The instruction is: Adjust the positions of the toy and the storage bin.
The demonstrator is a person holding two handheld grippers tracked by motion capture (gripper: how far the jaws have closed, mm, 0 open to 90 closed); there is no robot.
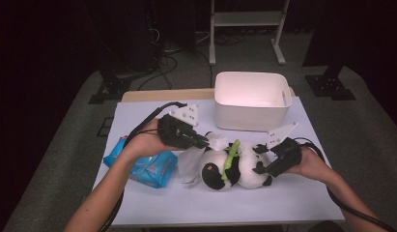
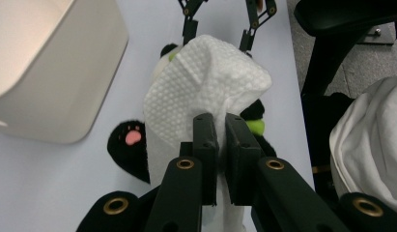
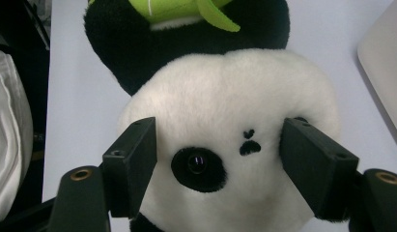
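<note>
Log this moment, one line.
left gripper: shut on wet wipe | right gripper: clamps panda plush head | white bin: behind

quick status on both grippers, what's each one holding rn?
Left gripper: closed, fingers pinching a white wet wipe.
Right gripper: fingers set wide around the plush panda's head, pressing its sides, so holding it.

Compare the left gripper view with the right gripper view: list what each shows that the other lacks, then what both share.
Left gripper view alone: the left gripper shut on a white wipe, and the panda's black paw with its pink pad. Right gripper view alone: the right gripper clasping the panda's white head on both sides, with one eye and the nose. Shared: the plush panda, its green scarf, the white bin and the pale table.
</note>
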